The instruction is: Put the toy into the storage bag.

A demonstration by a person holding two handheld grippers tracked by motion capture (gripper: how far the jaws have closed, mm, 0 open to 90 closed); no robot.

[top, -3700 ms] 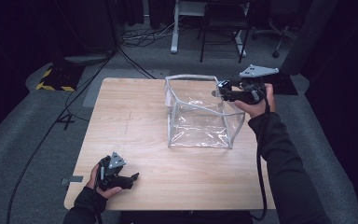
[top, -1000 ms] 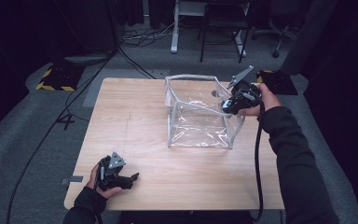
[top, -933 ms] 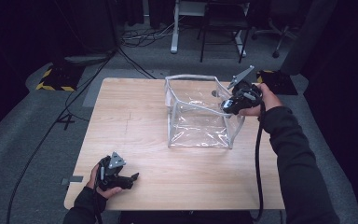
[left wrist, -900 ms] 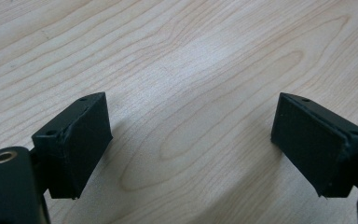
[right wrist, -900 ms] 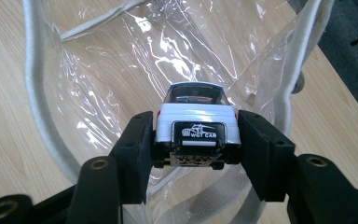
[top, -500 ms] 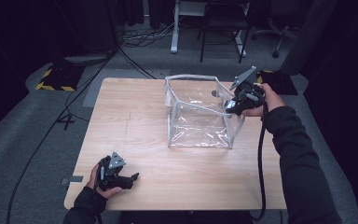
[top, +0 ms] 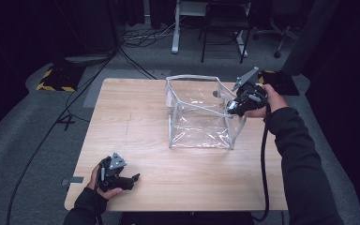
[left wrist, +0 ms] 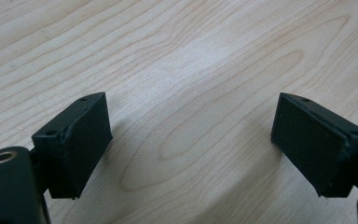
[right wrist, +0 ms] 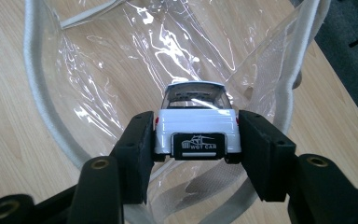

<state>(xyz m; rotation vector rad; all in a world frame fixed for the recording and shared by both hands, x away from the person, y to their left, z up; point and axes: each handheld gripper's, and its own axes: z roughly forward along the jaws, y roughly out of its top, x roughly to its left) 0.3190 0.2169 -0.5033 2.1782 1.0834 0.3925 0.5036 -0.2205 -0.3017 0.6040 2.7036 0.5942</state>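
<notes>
So the right gripper (right wrist: pixel 196 135) has its two black jaws clamped on the sides of a small white toy car (right wrist: pixel 196 123) with a black rear plate, and it's holding the car right over the open top of a clear plastic bag with grey-white piping along its edges (top: pixel 201 117). The car's nose points down into the bag, rear end facing the camera. In the high view that gripper (top: pixel 236 104) sits at the bag's right rim, toward the far side of the light wooden table (top: pixel 136 122). The left gripper (top: pixel 130 179) is way off near the table's front-left corner, jaws spread wide with only bare wood between them (left wrist: pixel 191 135).
</notes>
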